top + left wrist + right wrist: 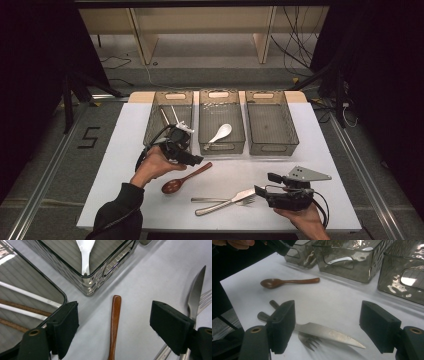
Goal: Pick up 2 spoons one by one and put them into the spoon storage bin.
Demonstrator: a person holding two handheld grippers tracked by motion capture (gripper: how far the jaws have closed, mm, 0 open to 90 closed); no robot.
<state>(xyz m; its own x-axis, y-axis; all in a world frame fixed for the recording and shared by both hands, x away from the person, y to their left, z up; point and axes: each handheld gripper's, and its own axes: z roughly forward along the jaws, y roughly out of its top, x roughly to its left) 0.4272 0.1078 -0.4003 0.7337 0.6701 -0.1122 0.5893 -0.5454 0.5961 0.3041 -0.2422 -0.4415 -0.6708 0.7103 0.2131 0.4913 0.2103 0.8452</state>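
The left claw (pixel 192 159) stands wide with nothing between its pads, hovering just past the near edge of the left bin (pixel 150 127), which holds chopsticks (pixel 175 114). The wooden spoon (pixel 184 180) lies on the white surface (pixel 125 135) directly ahead of and below this claw. In the left gripper view its handle (pixel 115 325) runs straight up the middle of the gap, long axis in line with the claw's reach, so the 2 pads sit on either side of the handle, well placed to pinch it across its width. The handle tip points toward the middle bin (pixel 205 125), where a white spoon (pixel 220 134) already rests; the bowl end lies back toward the person.

The right claw (pixel 261 192) is also wide and empty, low over the surface at the near right. A knife (pixel 222 202) and fork (pixel 239 201) lie crossed just to its left; in the right gripper view the blade (pixel 329 333) runs across the gap, not along it.

Judging by this, the left hand is far nearer the wooden spoon and needs mostly to drop down; the right is nearer the metal pieces
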